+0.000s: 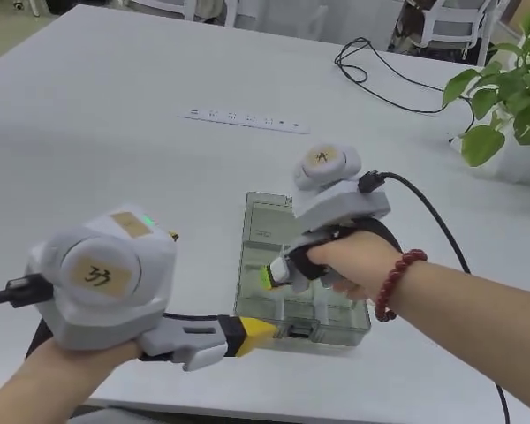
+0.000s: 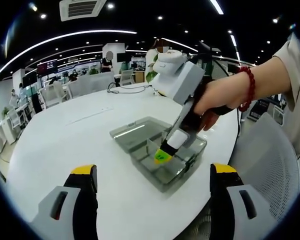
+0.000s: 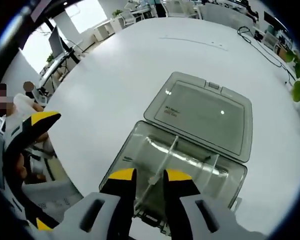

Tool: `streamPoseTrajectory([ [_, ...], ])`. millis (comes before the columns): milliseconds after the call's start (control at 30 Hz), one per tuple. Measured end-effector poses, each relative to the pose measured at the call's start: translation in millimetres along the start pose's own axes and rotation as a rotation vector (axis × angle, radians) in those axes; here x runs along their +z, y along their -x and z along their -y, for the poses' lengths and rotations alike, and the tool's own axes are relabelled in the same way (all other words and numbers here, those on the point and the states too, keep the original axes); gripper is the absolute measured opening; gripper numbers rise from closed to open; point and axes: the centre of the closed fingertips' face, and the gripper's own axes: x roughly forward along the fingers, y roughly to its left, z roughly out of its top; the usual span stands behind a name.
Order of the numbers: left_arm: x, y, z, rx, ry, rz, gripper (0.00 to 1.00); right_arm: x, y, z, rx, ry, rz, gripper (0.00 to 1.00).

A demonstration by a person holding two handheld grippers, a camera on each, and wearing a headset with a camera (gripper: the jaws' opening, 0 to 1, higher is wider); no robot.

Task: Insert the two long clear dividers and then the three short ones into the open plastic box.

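Observation:
The clear plastic box [image 1: 334, 334] lies open on the white table, its lid [image 1: 267, 219] folded flat behind it. My right gripper [image 1: 270, 276] reaches down into the box. In the right gripper view its yellow fingertips [image 3: 122, 175] stand close together, shut on a thin short clear divider [image 3: 157, 172] held upright inside the box [image 3: 121, 152]. A long clear divider [image 3: 190, 159] runs across the box beyond it. My left gripper [image 1: 256, 334] hovers at the box's near corner. Its jaws [image 2: 152, 170] are wide open and hold nothing.
A white power strip [image 1: 245, 119] lies further back on the table. A black cable [image 1: 380, 79] loops at the far right, beside a green plant [image 1: 503, 97]. The table's near edge [image 1: 336, 408] runs just below the box.

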Motion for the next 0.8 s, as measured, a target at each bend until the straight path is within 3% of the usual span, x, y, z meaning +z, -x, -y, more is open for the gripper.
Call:
streamPoseTrajectory([
  [133, 1.1, 0.8, 0.1, 0.005, -0.004, -0.001, 0.96, 4.9, 6.1, -6.1, 0.033, 0.073, 0.040, 0.27],
  [600, 5.9, -0.8, 4.9, 0.006, -0.016, 0.000, 0.96, 0.3, 25.3, -12.9, 0.112, 0.288, 0.072, 0.43],
  [800, 6.9, -3.2, 9.1, -0.003, -0.016, 0.001, 0.96, -2.2, 34.4, -6.8, 0.102, 0.365, 0.061, 0.48],
])
